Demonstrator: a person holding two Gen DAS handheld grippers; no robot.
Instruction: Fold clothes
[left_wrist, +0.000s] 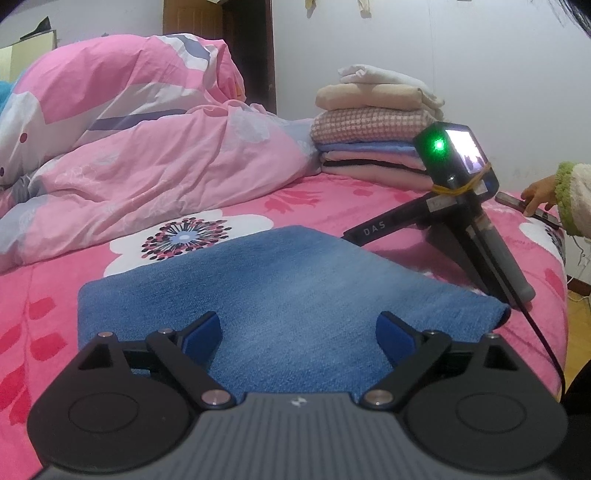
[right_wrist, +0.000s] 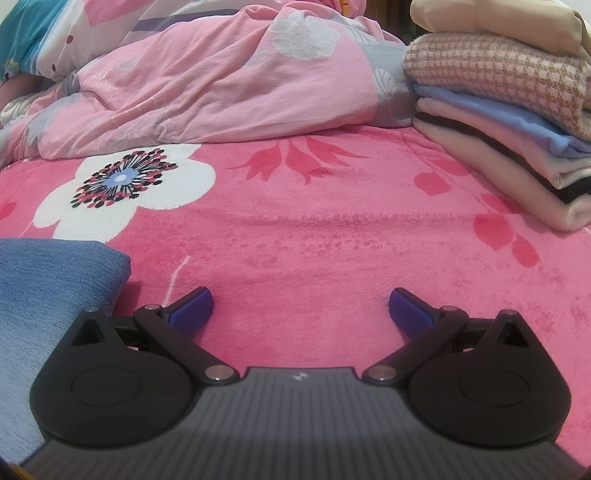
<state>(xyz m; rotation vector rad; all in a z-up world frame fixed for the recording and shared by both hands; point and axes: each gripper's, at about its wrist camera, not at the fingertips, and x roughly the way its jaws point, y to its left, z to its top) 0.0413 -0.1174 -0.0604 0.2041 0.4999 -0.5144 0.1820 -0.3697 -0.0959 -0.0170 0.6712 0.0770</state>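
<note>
A folded blue denim garment (left_wrist: 288, 295) lies flat on the pink flowered blanket (left_wrist: 295, 199). My left gripper (left_wrist: 299, 332) hovers over its near edge, open wide, and its blue pads (left_wrist: 203, 332) touch nothing. The right gripper (right_wrist: 301, 306) is open too, with only blanket between its fingers and the denim's corner (right_wrist: 55, 288) to its left. The left wrist view shows that tool resting on the bed beside the denim, its camera unit (left_wrist: 454, 151) lit green and no hand on its handle (left_wrist: 498, 258).
A stack of folded clothes (left_wrist: 373, 136) stands at the back right against the wall. A rumpled pink quilt (left_wrist: 129, 147) fills the back left. A hand (left_wrist: 539, 192) in a green-cuffed sleeve touches a phone (left_wrist: 528, 208) near the bed's right edge.
</note>
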